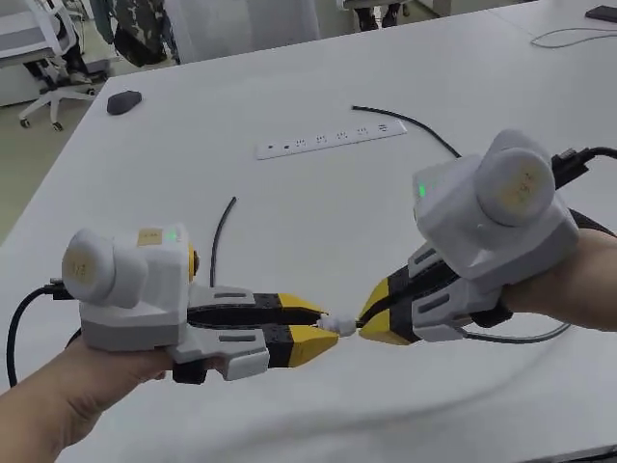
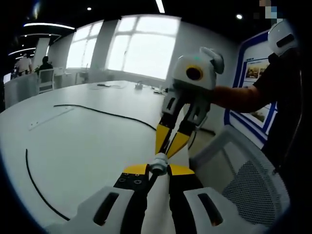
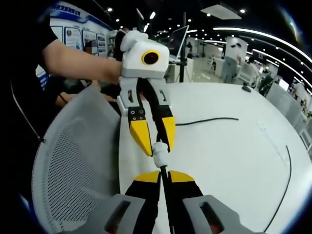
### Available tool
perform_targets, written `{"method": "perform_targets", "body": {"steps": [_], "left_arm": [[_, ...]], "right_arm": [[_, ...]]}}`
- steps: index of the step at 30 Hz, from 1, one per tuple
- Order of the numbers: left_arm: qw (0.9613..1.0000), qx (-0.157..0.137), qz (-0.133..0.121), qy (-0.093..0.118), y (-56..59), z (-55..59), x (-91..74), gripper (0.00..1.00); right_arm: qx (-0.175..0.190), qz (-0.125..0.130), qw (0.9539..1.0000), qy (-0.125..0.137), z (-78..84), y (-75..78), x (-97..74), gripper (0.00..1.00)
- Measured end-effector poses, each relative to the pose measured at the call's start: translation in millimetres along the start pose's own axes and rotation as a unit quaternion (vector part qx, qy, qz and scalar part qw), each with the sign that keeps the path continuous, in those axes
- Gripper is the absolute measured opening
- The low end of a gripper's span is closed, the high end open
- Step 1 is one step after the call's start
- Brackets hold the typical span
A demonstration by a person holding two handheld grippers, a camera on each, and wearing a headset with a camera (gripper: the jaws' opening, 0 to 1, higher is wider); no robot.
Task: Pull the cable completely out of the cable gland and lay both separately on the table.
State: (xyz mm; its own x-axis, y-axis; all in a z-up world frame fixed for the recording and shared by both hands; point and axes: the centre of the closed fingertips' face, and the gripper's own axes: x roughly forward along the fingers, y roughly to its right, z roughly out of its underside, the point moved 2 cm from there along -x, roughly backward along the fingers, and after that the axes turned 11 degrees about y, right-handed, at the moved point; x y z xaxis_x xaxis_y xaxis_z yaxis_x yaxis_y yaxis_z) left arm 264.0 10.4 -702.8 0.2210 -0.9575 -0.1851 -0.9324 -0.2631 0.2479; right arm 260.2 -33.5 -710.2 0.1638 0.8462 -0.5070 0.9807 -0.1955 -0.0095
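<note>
A small white cable gland (image 1: 339,325) hangs in the air between my two grippers, above the white table (image 1: 318,212). My left gripper (image 1: 323,326) is shut on the gland (image 2: 158,162), and the black cable (image 2: 152,181) runs back between its jaws. From the right, my right gripper (image 1: 364,323) meets it tip to tip. It is shut on the cable (image 3: 165,187) just behind the gland (image 3: 160,151). In the right gripper view the left gripper (image 3: 158,144) points at me, with the cable running up between its jaws. Most of the cable is hidden inside the jaws.
A loose black cable (image 1: 220,236) lies on the table left of centre. Farther back are a white power strip (image 1: 333,138) and a grey mouse (image 1: 123,101). A white mesh chair (image 2: 243,180) stands at the table's near edge.
</note>
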Motion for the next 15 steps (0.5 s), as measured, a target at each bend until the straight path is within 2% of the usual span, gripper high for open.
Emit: {"method": "perform_targets", "body": {"steps": [4, 6, 10, 12, 14, 15], "left_arm": [[1.0, -0.002, 0.003, -0.001, 1.1, 1.1, 1.9, 0.15], [1.0, 0.002, 0.0, -0.003, -0.5, 1.2, 1.6, 0.15], [0.9999, 0.008, -0.009, 0.002, -5.5, -0.3, -3.7, 0.15], [0.9998, 0.011, -0.017, 0.009, -8.7, -4.1, -6.6, 0.15], [0.9997, 0.008, -0.02, 0.012, -10.5, -6.0, -8.9, 0.15], [0.9996, 0.01, -0.023, 0.014, -11.8, -6.9, -10.2, 0.15]], "right_arm": [[0.02, 0.009, 0.9998, 0.0, 4.7, -0.5, -2.3, 0.0], [0.015, 0.027, 0.9995, -0.009, 12.3, 3.3, -6.3, 0.0], [0.037, 0.055, 0.9978, -0.004, 24.2, 9.0, -17.5, 0.0], [0.053, 0.079, 0.9954, 0.002, 31.0, 16.5, -26.0, 0.0], [0.071, 0.089, 0.9936, 0.002, 38.2, 20.3, -33.2, 0.0], [0.079, 0.102, 0.9916, 0.005, 41.8, 24.6, -38.5, 0.0]]}}
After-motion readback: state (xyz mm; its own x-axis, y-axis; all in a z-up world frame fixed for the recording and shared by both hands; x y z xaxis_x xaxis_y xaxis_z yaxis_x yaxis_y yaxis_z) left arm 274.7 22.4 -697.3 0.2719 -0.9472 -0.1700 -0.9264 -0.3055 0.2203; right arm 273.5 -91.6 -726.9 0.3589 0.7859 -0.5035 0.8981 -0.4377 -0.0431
